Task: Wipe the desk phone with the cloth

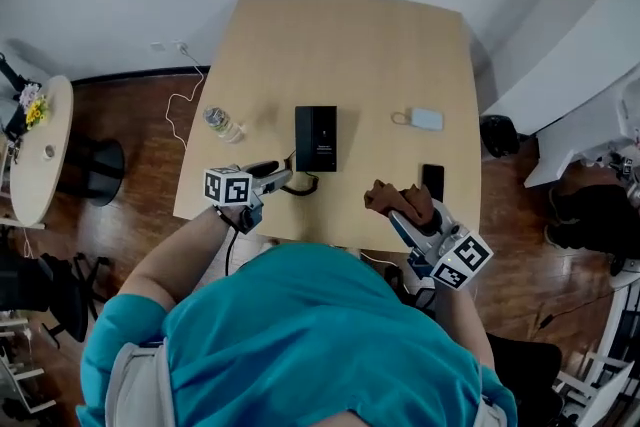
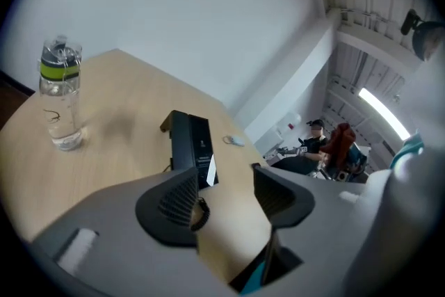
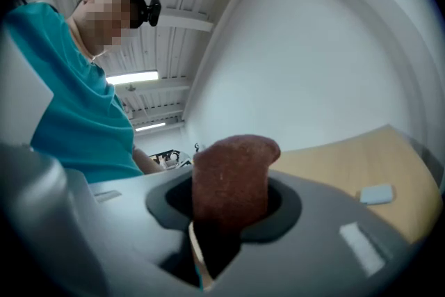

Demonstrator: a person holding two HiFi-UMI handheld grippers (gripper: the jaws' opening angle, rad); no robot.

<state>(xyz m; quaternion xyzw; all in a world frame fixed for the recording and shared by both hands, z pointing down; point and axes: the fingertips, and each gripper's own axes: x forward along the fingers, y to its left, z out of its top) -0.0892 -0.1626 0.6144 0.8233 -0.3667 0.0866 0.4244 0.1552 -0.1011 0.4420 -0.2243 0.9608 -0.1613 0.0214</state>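
With the phone [image 1: 316, 138] lying mid-counter [image 1: 300, 45], the spread, empty left gripper [image 2: 224, 186] near its cord [image 1: 302, 185] could snag it, while the right gripper's [image 1: 405, 215] pinched cloth [image 1: 392, 198] might slip out.

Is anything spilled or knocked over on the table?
Nothing stands out. The water bottle stands upright with no puddle around it. The desk phone sits straight. The brown cloth is just bunched up in the right tool, which is clamped on it.
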